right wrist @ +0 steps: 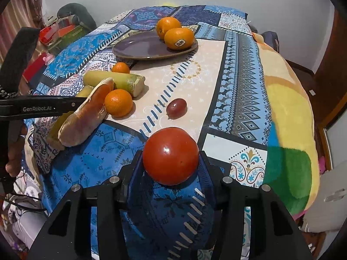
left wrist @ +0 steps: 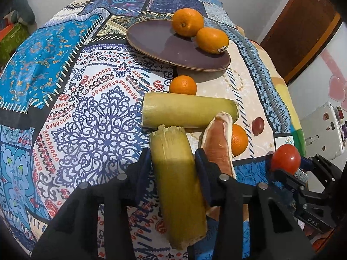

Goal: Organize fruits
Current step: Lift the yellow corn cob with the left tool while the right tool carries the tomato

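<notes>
My left gripper (left wrist: pixel 173 162) is shut on a yellow-green sugarcane piece (left wrist: pixel 177 186) near the table's front. A second sugarcane piece (left wrist: pixel 188 112) lies across just beyond it, with a pomelo wedge (left wrist: pixel 219 147) at its right. My right gripper (right wrist: pixel 171 162) is shut on a red tomato (right wrist: pixel 170 155), held above the cloth; the tomato also shows in the left wrist view (left wrist: pixel 285 159). A purple plate (left wrist: pixel 164 45) at the back holds two oranges (left wrist: pixel 187 22) (left wrist: pixel 212 40). Loose oranges (left wrist: pixel 183 85) (left wrist: pixel 238 139) and a red grape (right wrist: pixel 176 108) lie on the cloth.
The table is covered by a patterned blue patchwork cloth (right wrist: pixel 238 86) that drops off at the right and front edges. A wooden door (left wrist: pixel 303 32) stands at the right. Boxes and clutter (right wrist: pixel 60 32) sit beyond the table's left side.
</notes>
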Demonstrator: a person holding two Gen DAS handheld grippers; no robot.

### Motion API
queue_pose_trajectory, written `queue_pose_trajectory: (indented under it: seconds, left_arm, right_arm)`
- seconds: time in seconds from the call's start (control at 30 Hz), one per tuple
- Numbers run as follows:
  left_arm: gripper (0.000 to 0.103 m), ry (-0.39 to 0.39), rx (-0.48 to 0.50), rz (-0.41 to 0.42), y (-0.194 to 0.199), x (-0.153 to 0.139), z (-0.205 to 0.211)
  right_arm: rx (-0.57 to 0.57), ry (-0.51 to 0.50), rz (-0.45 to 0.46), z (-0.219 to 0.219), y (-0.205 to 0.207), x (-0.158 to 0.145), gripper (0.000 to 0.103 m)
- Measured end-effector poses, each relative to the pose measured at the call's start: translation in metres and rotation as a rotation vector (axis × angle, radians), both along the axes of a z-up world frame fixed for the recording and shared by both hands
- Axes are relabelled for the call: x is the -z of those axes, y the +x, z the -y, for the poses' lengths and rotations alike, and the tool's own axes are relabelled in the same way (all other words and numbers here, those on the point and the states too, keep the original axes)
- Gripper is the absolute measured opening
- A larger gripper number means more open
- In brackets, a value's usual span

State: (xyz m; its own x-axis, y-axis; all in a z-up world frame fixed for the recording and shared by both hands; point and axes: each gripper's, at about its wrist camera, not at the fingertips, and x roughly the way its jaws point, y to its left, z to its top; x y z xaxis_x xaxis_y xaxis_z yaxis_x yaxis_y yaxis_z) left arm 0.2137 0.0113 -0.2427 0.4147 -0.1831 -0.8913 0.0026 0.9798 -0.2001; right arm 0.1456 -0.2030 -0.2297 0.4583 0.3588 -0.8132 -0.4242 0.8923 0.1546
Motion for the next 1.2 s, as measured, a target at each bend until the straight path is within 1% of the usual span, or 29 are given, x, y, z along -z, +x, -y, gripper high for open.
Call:
queue_pose_trajectory:
  seconds: [0.07, 0.17, 0.37, 0.43, 0.6, 0.9, 1.2]
  left_arm:
    - [0.041, 0.004, -0.005, 0.006, -0.003, -0.003, -0.001]
    - [0.041, 0.008, -0.010, 0.042, -0.012, -0.015, -0.003]
    - [0.040, 0.041, -0.013, 0.148, -0.031, -0.054, -0.009]
    - [0.039, 0.040, -0.017, 0.184, -0.037, -0.069, -0.013]
    - [0.038, 0.029, -0.031, 0.237, -0.042, -0.091, -0.019]
    - [0.038, 0.034, -0.043, 0.315, -0.022, -0.120, -0.023]
    - [0.038, 0.044, -0.033, 0.358, 0.006, -0.133, -0.023]
  right_arm:
    - [0.002, 0.003, 0.012, 0.001, -0.001, -0.004, 0.045]
    - [0.005, 0.009, 0.027, 0.002, -0.001, -0.010, 0.045]
    - [0.008, 0.012, 0.070, 0.001, 0.004, -0.024, 0.045]
    - [0.009, 0.015, 0.088, 0.000, 0.006, -0.030, 0.045]
    - [0.003, 0.016, 0.134, -0.004, 0.016, -0.048, 0.045]
    - [-0.004, 0.038, 0.212, -0.014, 0.037, -0.076, 0.045]
    - [-0.018, 0.053, 0.270, -0.027, 0.061, -0.098, 0.045]
